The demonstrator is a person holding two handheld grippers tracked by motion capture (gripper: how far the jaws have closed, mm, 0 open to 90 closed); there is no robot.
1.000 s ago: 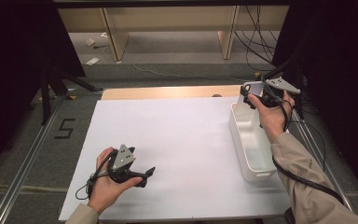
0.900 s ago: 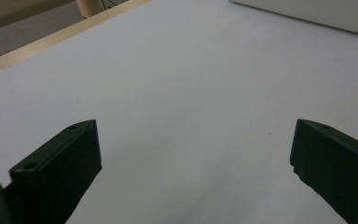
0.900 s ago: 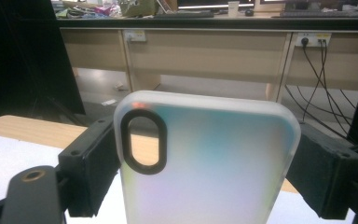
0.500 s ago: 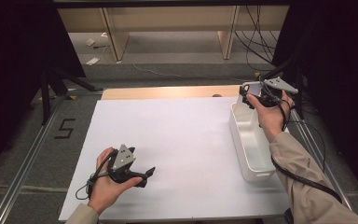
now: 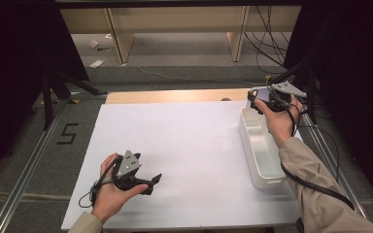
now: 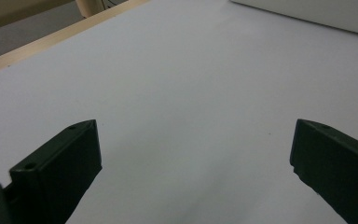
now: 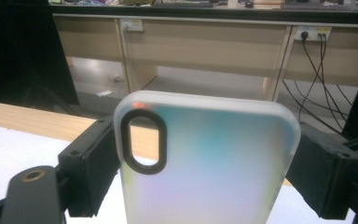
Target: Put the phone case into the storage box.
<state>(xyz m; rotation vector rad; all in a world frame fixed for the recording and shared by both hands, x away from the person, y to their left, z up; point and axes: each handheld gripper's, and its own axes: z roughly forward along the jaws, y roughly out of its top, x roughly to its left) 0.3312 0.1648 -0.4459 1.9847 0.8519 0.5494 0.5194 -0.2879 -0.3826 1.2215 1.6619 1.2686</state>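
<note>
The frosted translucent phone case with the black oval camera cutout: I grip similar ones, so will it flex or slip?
The frosted translucent phone case looks hollow, so probably light. The right gripper clamps its two long edges without visible bowing, suggesting some stiffness. Its smooth surface may slip if the grip loosens.

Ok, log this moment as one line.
right gripper shut on phone case above white bin | left gripper open over white sheet
</note>
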